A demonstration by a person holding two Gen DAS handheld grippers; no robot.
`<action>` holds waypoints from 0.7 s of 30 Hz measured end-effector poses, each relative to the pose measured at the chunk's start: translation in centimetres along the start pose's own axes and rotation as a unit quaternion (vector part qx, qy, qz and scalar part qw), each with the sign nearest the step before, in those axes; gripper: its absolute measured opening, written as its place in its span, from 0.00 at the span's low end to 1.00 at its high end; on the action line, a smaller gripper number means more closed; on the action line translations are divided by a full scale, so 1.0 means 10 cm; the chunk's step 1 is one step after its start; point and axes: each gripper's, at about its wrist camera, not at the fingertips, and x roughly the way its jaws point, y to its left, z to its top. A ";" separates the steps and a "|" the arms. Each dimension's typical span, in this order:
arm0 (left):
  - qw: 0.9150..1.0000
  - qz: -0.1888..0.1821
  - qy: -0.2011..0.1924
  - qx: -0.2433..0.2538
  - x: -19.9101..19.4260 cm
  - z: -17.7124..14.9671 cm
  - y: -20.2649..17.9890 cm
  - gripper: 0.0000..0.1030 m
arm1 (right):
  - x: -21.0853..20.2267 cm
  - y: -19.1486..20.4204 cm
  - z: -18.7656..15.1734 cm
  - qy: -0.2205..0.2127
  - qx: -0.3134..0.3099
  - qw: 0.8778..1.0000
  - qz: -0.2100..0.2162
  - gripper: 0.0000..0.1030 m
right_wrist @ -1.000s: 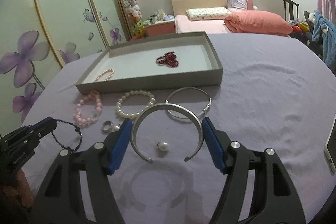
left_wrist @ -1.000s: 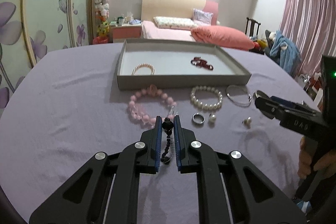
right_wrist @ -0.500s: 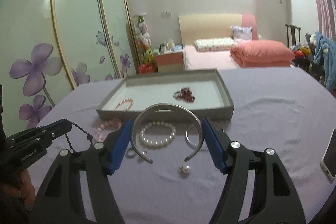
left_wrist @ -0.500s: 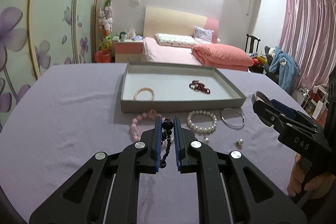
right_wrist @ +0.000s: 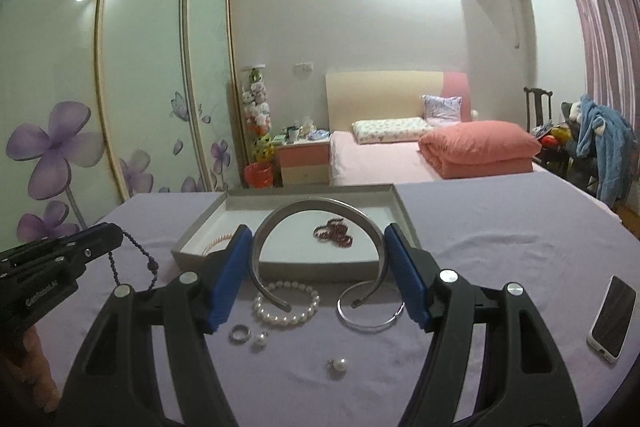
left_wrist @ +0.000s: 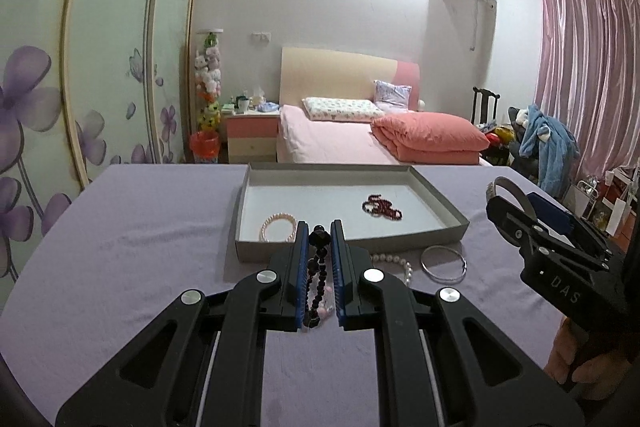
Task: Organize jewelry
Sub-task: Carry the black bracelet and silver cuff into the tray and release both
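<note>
Where "DAS" reads on its side, right gripper (right_wrist: 320, 267) spread wide, clamping silver cuff bangle (right_wrist: 316, 215) above grey tray (right_wrist: 320, 269). Left gripper (left_wrist: 319, 247) pinched nearly closed on dangling black bead strand (left_wrist: 318, 267). Lavender tablecloth (left_wrist: 120, 247) underneath; bed (left_wrist: 340, 143), pink curtains (left_wrist: 588, 75), floral wardrobe doors (left_wrist: 40, 87) behind.

The left gripper (left_wrist: 319, 255) and right gripper (right_wrist: 320, 275) are matte black plastic frames with blue pads (right_wrist: 229, 277) lining the fingers and round silver screws (left_wrist: 267, 276) at the joints. White lettering (left_wrist: 563, 289) marks one side. Bare skin (left_wrist: 588, 367) shows at the handle.
</note>
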 end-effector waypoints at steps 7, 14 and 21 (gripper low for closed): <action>1.000 0.014 -0.021 -0.002 0.02 0.09 -0.04 0.12 | 0.02 -0.03 0.12 -0.033 0.002 0.999 -0.022 0.64; 0.998 0.030 -0.047 0.002 0.07 0.23 -0.09 0.12 | 0.07 -0.05 0.18 -0.059 0.004 0.998 -0.039 0.64; 0.997 0.039 -0.060 0.004 0.15 0.31 -0.13 0.12 | 0.21 -0.04 0.23 -0.074 0.010 0.996 -0.053 0.64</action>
